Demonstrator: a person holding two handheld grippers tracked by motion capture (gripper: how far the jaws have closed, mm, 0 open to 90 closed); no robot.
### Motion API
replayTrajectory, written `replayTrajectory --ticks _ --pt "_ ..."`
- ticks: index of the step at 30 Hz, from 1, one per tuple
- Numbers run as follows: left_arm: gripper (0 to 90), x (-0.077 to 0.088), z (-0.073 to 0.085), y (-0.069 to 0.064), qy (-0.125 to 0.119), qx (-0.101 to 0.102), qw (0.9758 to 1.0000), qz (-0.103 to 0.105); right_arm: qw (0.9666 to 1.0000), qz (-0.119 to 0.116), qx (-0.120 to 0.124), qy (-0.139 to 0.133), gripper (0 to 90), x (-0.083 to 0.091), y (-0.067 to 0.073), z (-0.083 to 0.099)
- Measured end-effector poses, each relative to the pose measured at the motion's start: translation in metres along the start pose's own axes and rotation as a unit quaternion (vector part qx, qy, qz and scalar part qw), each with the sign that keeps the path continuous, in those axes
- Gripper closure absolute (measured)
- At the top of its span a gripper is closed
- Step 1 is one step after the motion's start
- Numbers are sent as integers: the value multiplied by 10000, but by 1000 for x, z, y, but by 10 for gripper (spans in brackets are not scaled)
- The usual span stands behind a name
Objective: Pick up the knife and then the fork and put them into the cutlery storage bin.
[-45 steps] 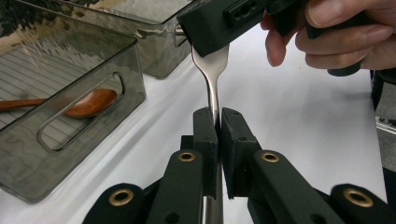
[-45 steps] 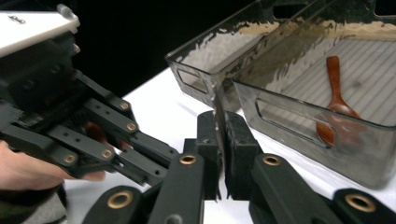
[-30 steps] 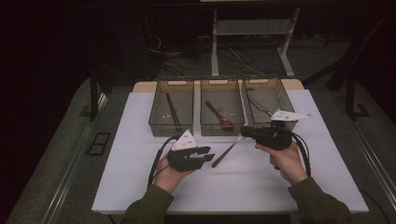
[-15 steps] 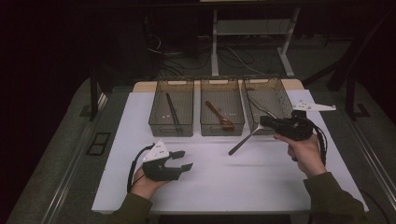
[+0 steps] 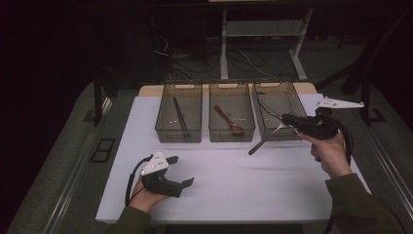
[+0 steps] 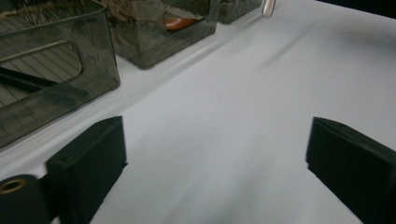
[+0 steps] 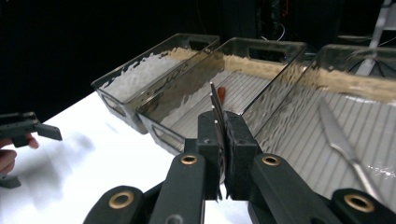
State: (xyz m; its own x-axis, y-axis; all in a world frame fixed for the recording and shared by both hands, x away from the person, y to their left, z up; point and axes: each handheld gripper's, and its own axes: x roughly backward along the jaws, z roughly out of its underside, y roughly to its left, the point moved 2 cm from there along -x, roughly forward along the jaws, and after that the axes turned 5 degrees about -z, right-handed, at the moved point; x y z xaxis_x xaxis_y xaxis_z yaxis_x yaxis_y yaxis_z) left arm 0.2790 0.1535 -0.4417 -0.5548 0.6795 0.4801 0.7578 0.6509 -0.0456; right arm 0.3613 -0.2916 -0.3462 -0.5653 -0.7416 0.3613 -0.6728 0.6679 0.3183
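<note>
Gripping fork [image 7: 215, 109], right tool [image 7: 223, 140] hides its handle middle.

A white surface [image 5: 234, 180] sits under dim light, with dark floor around it. Three smoky brown see-through bins [image 5: 232, 117] stand in a row, their bottoms ribbed with fine pale stripes. The left bin [image 5: 178, 118] holds black chopsticks [image 5: 180, 117]. The middle bin holds a reddish-brown wooden spoon [image 5: 229, 121]. The right bin [image 5: 276, 105] holds a silver knife [image 7: 343, 142]. A silver fork [image 5: 265, 139] has a dark handle. The left claw [image 5: 182, 170] is black with a pale grey plate on top. The right claw [image 7: 220, 135] is black with brass-coloured rivets. The person's sleeves are olive green.
</note>
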Motion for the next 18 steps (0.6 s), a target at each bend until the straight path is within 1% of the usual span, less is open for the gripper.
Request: replayTrajectory --ticks 1,3,5,6,8,10,12,16,18 --pt "6 -1 0 0 55 -6 10000 4 10000 36 -6 -14 854 2 -1 -3" --pt "0 -3 0 1 69 39 9999 -80 9999 85 10 -60 854 6 -5 -9" --pt "0 -3 0 1 67 45 10000 -44 9999 114 2 -123 853 11 -9 -15" --pt "0 -3 0 1 80 59 9999 -56 9998 158 -31 -145 854 13 -12 -18" --pt "0 -4 0 1 113 48 9999 -36 9995 248 -2 -187 854 18 -17 -23" --pt "0 -4 0 0 133 33 9999 -26 9993 305 -32 -227 853 22 -22 -29" --pt "0 -4 0 0 119 17 9999 -24 9991 359 -45 -222 854 26 -26 -35" --pt "0 -4 0 -1 114 11 9999 18 9983 520 39 -246 853 32 -33 -48" --pt "0 -4 1 -1 123 26 9999 31 9975 651 85 -253 854 35 -37 -54"
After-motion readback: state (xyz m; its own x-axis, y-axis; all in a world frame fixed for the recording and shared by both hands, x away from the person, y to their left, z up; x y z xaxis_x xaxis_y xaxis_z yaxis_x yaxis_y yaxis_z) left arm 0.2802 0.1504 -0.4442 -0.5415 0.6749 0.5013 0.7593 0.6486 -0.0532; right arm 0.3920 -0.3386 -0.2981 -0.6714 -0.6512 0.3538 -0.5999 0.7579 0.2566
